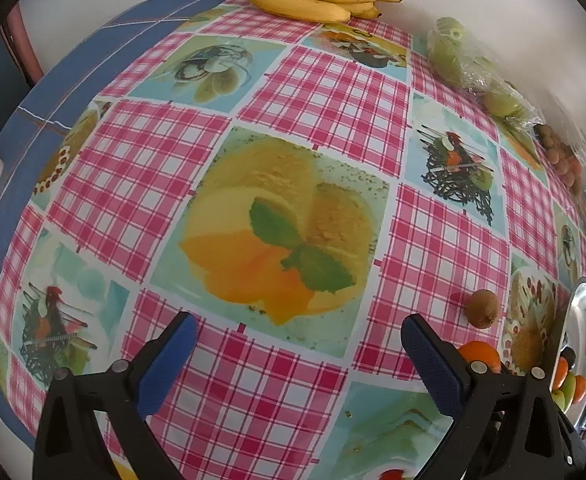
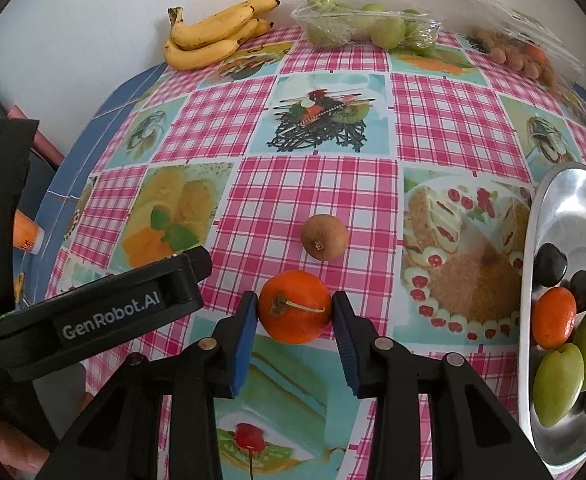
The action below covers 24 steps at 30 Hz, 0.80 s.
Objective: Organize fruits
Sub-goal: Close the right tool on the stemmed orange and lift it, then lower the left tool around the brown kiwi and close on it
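My right gripper is shut on an orange, with both blue pads touching its sides, low over the checked tablecloth. A brown kiwi lies on the cloth just beyond it. A metal bowl at the right holds an orange, green fruits and dark plums. My left gripper is open and empty above the cloth. In the left wrist view the kiwi, the orange and the bowl sit at the right.
Bananas lie at the back by the wall. A plastic bag of green fruits and a bag of small brown fruits lie at the back right. An orange carton stands at the left.
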Tool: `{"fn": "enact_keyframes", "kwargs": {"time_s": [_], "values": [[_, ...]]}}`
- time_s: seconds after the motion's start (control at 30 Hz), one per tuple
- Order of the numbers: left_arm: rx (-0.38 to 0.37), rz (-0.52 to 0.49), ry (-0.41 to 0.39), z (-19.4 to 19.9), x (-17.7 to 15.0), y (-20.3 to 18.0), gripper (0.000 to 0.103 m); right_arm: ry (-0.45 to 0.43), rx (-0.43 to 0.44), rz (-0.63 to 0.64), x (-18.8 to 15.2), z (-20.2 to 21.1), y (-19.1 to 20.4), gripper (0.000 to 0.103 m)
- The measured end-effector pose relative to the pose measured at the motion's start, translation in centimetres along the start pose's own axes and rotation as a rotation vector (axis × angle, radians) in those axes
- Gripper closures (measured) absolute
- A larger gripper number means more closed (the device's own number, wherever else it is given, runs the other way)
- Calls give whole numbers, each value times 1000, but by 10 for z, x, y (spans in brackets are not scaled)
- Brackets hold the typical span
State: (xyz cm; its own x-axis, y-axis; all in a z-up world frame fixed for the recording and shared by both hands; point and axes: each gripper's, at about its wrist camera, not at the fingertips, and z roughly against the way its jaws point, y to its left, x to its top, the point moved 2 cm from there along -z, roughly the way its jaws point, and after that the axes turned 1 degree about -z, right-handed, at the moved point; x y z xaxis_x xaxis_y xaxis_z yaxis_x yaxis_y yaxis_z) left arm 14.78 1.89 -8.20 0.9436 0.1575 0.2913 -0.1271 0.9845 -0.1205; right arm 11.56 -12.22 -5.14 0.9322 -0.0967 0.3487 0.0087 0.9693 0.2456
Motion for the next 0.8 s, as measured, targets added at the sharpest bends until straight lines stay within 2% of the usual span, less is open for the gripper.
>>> {"fn": "enact_keyframes", "kwargs": {"time_s": [0.27,0.63,0.8], "values": [[-54,-26,-39,11,3,-18,0,-49,13,-61,5,25,-22,64],[-122,-154,-72,19,-6,-66,2,-133,-37,-194,7,70,-77,64],[-123,-222,-95,17,-10,-85,12,-169,-55,-257,5,90,-102,64]]}}
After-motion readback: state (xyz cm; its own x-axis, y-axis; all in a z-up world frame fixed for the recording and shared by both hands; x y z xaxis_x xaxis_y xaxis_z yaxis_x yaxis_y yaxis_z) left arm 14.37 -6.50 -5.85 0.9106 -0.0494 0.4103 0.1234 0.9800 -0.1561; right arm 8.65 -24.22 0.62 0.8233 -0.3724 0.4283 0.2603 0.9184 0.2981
